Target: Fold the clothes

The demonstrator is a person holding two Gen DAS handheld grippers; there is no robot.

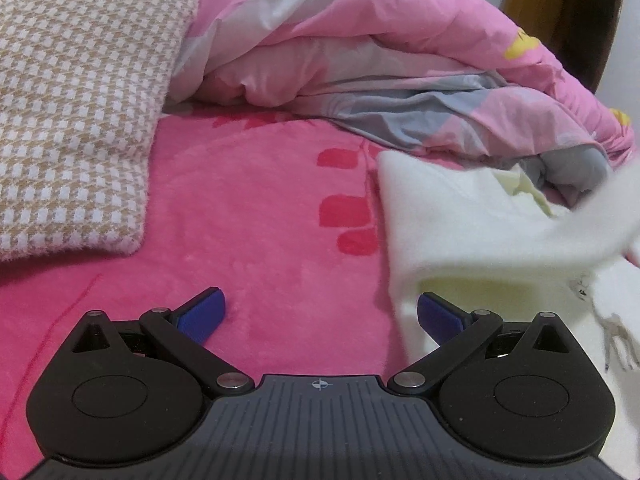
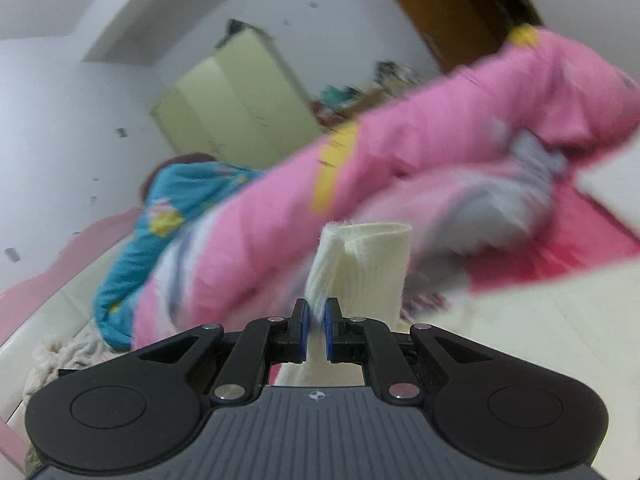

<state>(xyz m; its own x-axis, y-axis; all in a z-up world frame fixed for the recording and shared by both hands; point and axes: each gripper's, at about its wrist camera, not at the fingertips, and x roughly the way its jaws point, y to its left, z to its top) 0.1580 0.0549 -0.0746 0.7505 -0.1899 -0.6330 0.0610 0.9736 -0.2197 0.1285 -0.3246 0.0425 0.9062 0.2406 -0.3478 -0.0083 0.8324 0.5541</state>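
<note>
A fluffy white garment [image 1: 472, 224] lies on the pink bed cover [image 1: 260, 220] at the right of the left wrist view, one part of it lifted and blurred. My left gripper [image 1: 320, 312] hangs open just above the cover, its right finger at the garment's edge, nothing between the blue pads. In the right wrist view my right gripper [image 2: 316, 316] is shut on a cream-white cuff [image 2: 368, 264] of the garment, which stands up between the fingers. More of the white cloth [image 2: 520, 340] spreads low at the right.
A beige-and-white checked folded blanket [image 1: 76, 112] lies at the left. A bunched pink and grey duvet [image 1: 380, 60] fills the back of the bed. A blue patterned pillow [image 2: 160, 240], pale green wardrobe [image 2: 236, 108] and brown wooden door [image 2: 440, 8] stand behind.
</note>
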